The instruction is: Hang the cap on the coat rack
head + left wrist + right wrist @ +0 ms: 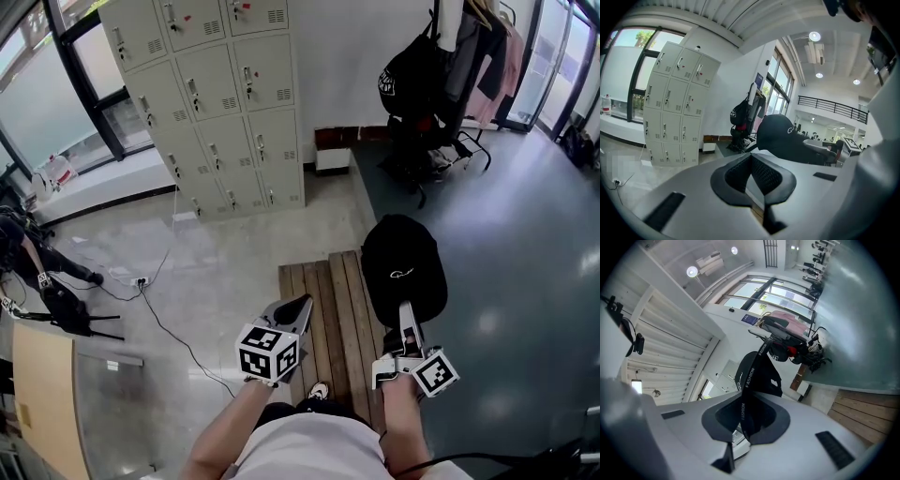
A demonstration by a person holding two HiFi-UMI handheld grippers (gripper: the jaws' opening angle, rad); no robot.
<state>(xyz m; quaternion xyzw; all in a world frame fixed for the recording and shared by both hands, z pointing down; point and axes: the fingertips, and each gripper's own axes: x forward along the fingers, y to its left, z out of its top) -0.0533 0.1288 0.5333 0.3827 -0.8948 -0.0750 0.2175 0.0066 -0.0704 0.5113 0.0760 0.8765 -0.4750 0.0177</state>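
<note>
A black cap (403, 264) hangs out in front of me over the wooden slats, with my right gripper (407, 317) shut on its rear edge. In the right gripper view the cap's (757, 375) black strap with print on it runs down between the jaws of that gripper (743, 425). My left gripper (302, 306) is beside it to the left, shut and holding nothing. From the left gripper (757, 180) view the cap (780, 138) shows to the right. The coat rack (448, 37) stands far ahead at the upper right, loaded with a black bag (408, 80) and clothes.
Grey lockers (216, 103) stand against the wall at the upper left. A wooden slatted bench (328, 314) is under the grippers. A cable and power strip (141, 280) lie on the floor to the left, near a black tripod (56, 300). Dark floor spreads to the right.
</note>
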